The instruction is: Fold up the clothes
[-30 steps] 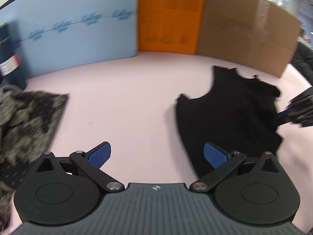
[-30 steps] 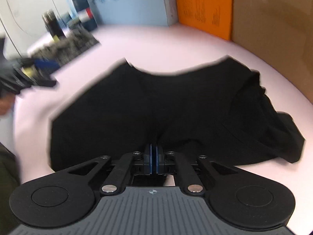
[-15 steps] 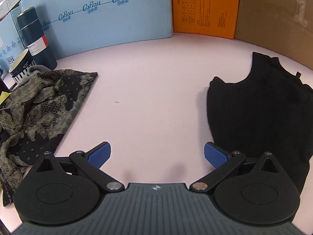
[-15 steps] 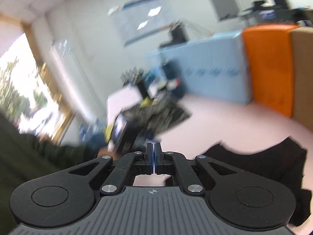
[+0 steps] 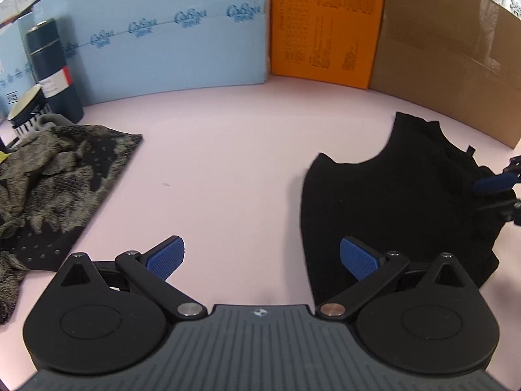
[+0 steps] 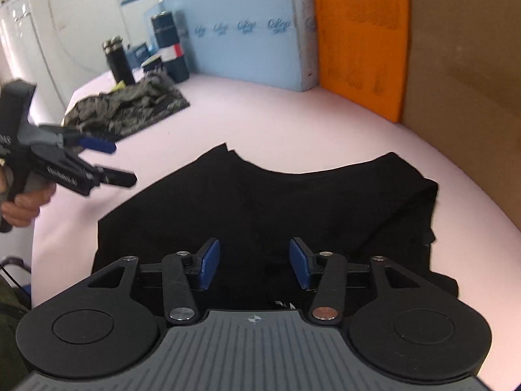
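A pale pink table (image 5: 228,163) fills both views, walled at the back by a light blue printed panel (image 5: 162,39), an orange board (image 5: 325,26) and brown cardboard (image 5: 456,65). The task's garment, a black sleeveless top (image 6: 260,202), lies on the table's right part, partly folded, with its right edge bunched into thick doubled layers. A second piece, a lace-patterned dark and olive cloth (image 5: 55,189), sits crumpled at the far left, well apart from the top, beside a dark cylindrical bottle (image 5: 52,68) and a striped cup (image 5: 27,114).

The left gripper (image 5: 260,255) hovers over bare table just left of the top's near edge, its jaws spread wide with nothing between them. The right gripper (image 6: 254,262) is over the near edge of the top, jaws opening, about half apart; the blue pads show clear of the fabric, so it grips nothing.

The risks, as I judge them: the bunched right side may be locked in as a lump if folded over unsmoothed; a pinch there could catch only the top layer and drag the fold open; and both grippers working one hem could collide.
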{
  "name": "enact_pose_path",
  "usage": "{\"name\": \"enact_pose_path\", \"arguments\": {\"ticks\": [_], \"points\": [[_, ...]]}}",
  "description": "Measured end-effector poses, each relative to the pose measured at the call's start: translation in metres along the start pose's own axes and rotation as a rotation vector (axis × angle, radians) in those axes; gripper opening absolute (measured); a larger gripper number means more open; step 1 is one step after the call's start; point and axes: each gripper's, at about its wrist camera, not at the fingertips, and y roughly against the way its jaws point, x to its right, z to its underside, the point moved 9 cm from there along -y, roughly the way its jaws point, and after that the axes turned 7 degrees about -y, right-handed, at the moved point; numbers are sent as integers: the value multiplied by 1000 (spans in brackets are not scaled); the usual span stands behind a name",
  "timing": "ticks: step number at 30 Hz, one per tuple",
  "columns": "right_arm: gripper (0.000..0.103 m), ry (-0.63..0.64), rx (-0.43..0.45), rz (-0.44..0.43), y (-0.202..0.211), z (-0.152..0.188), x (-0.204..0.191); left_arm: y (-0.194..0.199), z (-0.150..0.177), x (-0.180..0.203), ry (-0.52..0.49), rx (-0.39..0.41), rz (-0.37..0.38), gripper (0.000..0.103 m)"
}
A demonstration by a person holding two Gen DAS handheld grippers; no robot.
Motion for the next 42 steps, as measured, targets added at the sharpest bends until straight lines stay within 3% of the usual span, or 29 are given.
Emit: {"name": "enact_pose_path", "arguments": {"ticks": [2, 3, 4, 5, 7, 10, 13, 15, 17, 19, 20, 21, 22, 23, 24, 26, 29, 31, 32, 33, 34, 35, 37, 42], "points": [[47, 4, -21, -36, -12, -1, -4, 2, 2, -9, -20, 4, -47, 103], [43, -8, -44, -46, -18, 1, -5, 3, 3, -14, -33, 4, -74, 103], [10, -41, -87, -75, -25, 4, -9, 3, 4, -19, -46, 4, -98, 103], [4, -63, -123, -117, -28, 6, -17, 3, 5, -25, -53, 1, -113, 103], [4, -49, -127, -200, -20, 6, -43, 2, 7, -38, -49, -7, -122, 103], [4, -137, -7, -276, 11, -21, -56, -4, 7, -55, -17, -26, -108, 103], [2, -279, 229, -336, 67, -68, -45, -13, 4, -66, 13, -47, -76, 103], [2, -334, 373, -420, 110, -93, -48, -17, 0, -70, 21, -47, -57, 103], [2, -304, 435, -492, 141, -106, -68, -21, -5, -69, 19, -44, -21, 103], [2, -258, 431, -490, 153, -105, -85, -28, -10, -61, 2, -44, 41, 103], [3, -231, 425, -479, 157, -105, -93, -31, -11, -53, -13, -46, 83, 103], [5, -179, 388, -383, 149, -99, -96, -34, -12, -42, -29, -51, 133, 103], [15, -128, 342, -279, 137, -91, -93, -38, -12, -31, -47, -56, 185, 103], [35, -101, 289, -195, 120, -80, -86, -41, -11, -18, -68, -66, 242, 103], [44, -77, 237, -115, 104, -70, -78, -44, -9, -4, -96, -81, 297, 103], [48, -64, 133, -18, 68, -47, -60, -51, -2, 22, -160, -116, 350, 103], [48, -73, -4, 59, 18, -16, -35, -54, 8, 49, -252, -144, 350, 102], [48, -97, -78, 72, -4, 2, -24, -45, 7, 56, -300, -107, 353, 73], [43, -109, -116, 82, -14, 11, -19, -41, 7, 60, -324, -88, 354, 47], [29, -120, -149, 89, -22, 18, -15, -37, 7, 64, -348, -69, 355, 24], [4, -122, -135, 62, -18, 16, -20, -32, 2, 67, -372, -45, 354, 14], [3, -124, -121, 35, -15, 13, -24, -26, -10, 68, -394, -12, 346, 9], [3, -127, -58, -2, 1, -4, -31, -9, -42, 68, -418, 72, 337, 7], [3, -90, 230, 26, 88, -92, -34, 76, -142, 58, -397, 382, 347, 2]]}}
